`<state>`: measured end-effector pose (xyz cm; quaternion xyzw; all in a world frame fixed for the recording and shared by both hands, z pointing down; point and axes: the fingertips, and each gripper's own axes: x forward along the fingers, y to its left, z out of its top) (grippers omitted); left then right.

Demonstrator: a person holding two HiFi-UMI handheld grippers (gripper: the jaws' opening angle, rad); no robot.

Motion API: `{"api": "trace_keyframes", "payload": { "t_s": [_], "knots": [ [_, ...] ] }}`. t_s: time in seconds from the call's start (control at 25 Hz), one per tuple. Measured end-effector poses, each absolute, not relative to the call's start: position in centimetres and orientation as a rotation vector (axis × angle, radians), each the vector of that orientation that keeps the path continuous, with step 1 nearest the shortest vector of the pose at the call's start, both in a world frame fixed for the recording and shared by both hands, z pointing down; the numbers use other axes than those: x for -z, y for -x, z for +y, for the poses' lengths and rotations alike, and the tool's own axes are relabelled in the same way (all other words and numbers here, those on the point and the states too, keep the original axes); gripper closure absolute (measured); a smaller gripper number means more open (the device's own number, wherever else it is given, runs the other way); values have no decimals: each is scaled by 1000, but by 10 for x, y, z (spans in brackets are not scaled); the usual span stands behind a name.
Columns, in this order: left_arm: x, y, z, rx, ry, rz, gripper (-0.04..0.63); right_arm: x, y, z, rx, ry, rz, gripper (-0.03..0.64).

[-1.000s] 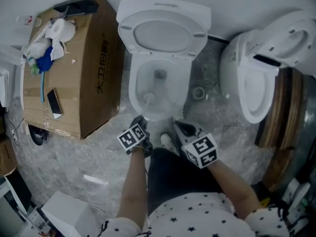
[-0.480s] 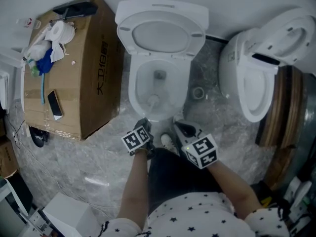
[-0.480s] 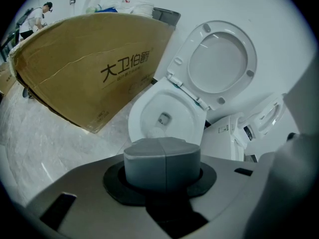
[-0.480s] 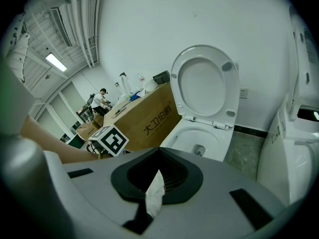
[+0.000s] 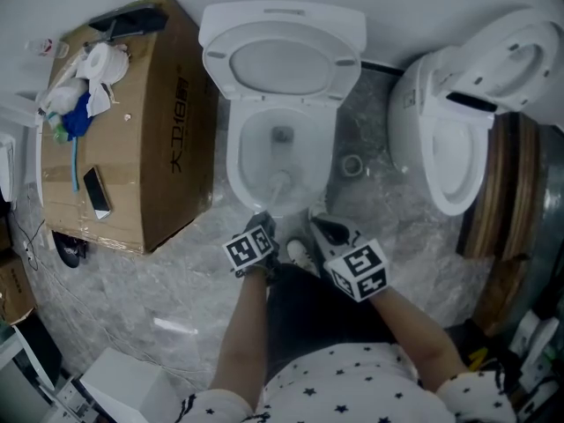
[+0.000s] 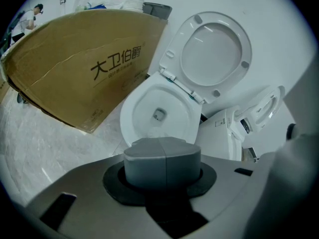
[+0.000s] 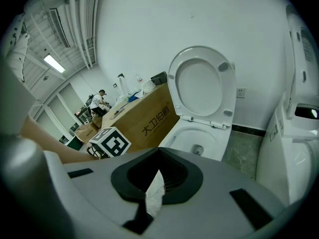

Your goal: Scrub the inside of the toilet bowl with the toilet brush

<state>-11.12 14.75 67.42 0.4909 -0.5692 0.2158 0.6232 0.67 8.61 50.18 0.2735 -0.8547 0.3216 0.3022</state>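
**Scrubbing stroke at the near wall of the toilet bowl (image 5: 236,148).** The toilet brush (image 5: 278,184) is held by the left gripper (image 5: 262,225), whose jaws are closed round the grey end of the handle. The pale head is placed low inside the bowl, toward its near edge, below the raised lid (image 5: 284,60). The right gripper (image 5: 325,230) is held just outside that near edge, with its jaws drawn together and only a white scrap (image 7: 153,195) pinched in the seam.

**Risks, as judged.** Since the handle is gripped at its very end, it may be twisted or levered out of the pads by a hard stroke. With the head so near the front rim, water may be flicked over onto the floor (image 5: 176,271) and what appears to be a shoe (image 5: 298,252) just below. The scrap may be shed into the bowl if the right jaws are loosened above it.

**Not resolved.** Contact of bristles with porcelain is blurred in the head view. Shaft and head are hidden behind the handle end in the left gripper view. The water level cannot be made out. The second toilet (image 5: 441,148) is partly lost at the right margin.
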Motion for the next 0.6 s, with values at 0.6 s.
{"api": "trace_keyframes", "payload": {
  "t_s": [0.6],
  "knots": [
    [-674,86,130,-538,-1186,-1261,439,-505,-17,82,-873,-759,-2248,611]
  ]
}}
